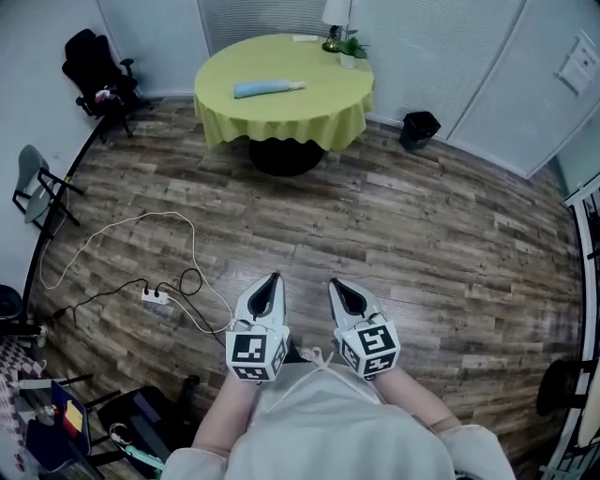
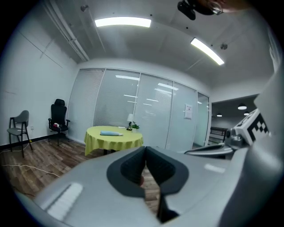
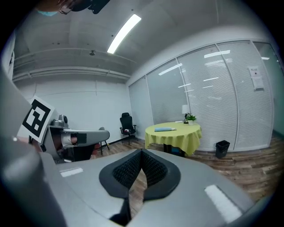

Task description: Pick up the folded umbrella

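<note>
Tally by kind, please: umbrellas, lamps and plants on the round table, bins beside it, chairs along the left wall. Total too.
Umbrella: 1
Lamp: 1
Plant: 1
Bin: 1
Chairs: 2, black office chair and grey chair
Total: 6

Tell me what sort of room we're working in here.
Most likely an office meeting room: glass partition walls with blinds, a black office chair in the corner, and a round table under a yellow-green cloth, all on wood-look flooring.
</note>
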Tool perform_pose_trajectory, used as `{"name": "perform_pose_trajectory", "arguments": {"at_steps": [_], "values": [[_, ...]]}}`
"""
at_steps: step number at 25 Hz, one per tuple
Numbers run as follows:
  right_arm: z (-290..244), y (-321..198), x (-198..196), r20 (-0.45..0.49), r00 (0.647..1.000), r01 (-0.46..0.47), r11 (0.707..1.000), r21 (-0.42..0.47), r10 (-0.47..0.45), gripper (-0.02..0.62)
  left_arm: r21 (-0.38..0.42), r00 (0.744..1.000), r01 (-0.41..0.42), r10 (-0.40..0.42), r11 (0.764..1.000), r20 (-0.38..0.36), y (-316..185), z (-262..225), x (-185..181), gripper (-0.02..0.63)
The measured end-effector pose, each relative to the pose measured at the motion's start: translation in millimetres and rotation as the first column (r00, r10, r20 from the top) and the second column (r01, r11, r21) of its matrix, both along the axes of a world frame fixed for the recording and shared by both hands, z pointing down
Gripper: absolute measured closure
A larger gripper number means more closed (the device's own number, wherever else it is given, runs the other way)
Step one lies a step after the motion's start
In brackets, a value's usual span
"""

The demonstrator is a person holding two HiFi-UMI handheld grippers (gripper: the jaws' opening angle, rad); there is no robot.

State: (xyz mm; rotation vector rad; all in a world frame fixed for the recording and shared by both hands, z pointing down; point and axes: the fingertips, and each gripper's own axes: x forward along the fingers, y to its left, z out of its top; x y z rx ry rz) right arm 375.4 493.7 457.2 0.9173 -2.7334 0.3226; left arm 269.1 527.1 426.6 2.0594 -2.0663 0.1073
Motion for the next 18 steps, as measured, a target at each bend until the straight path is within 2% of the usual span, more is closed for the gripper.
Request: {"name": "perform_pose_trajectory", "arguments": {"at_steps": [4,8,11,18], "values": [[10,-7,-10,-0.016,1.000,0.008,1.000,-0.013,-0.008,0.597,-0.005,1.000,0.004,-0.004,1.000,-0.004,-8,8,-12,0.600],[14,-18,-24,-0.029,1.000,0.000,1.000,-0.020,-0.001,0.597,-0.019,0.998,0.046,-0.047,0.999,-0.047,-19,22,-42,0.600],[17,-43,-38,-0.043,0.999,-0.028,0.999,-0.018,0.028,0.597,-0.014,0.997,0.046,-0.046,0.999,-0.062,-40,25,-65,0.600],[12,-100,-104,-0.038,0.996,-0.077,0.997,-0.019,0.076,0.597,-0.010,0.998,0.012,-0.013,1.000,-0.060,-101,20,-135,0.600]]}}
